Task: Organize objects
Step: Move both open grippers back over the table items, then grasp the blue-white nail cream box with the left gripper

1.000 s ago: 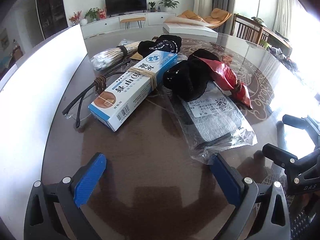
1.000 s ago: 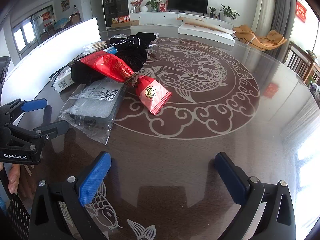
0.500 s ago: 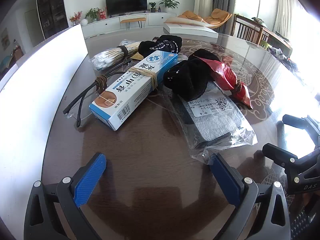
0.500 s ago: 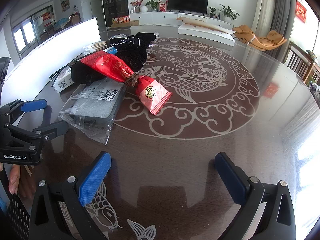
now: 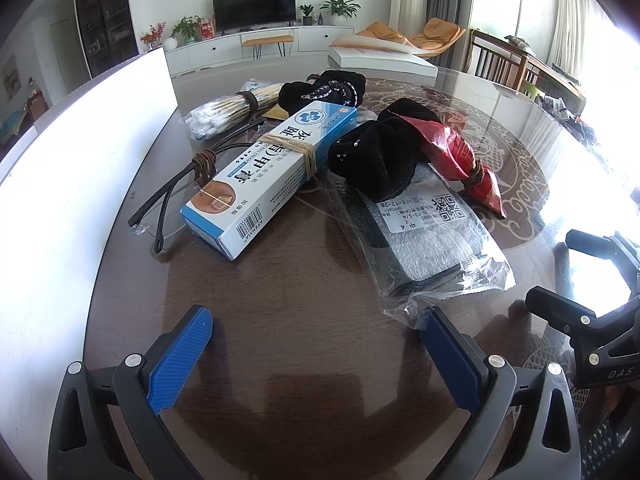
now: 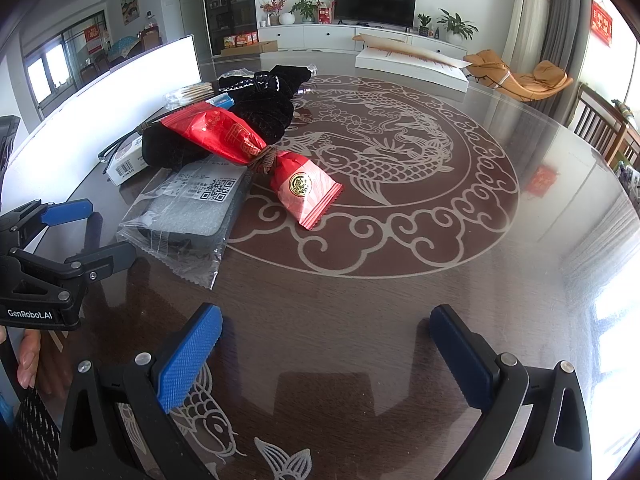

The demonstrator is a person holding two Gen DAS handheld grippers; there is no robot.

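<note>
Clutter sits bunched toward the worktop's (image 6: 400,320) left edge: a blue-and-white box (image 5: 272,168) bound with a rubber band, glasses (image 5: 176,196) beside it, a black cloth (image 5: 376,160) and red packet (image 6: 256,152) resting on a plastic-bagged item (image 5: 424,240). Both the left tool (image 5: 316,344) and right tool (image 6: 324,344) hover wide open and empty just short of the pile, apparently poised to pick a first item, with nothing sorted yet

Red packet (image 6: 248,148), blue-white box (image 5: 272,168), black pouch (image 5: 376,160).
</note>
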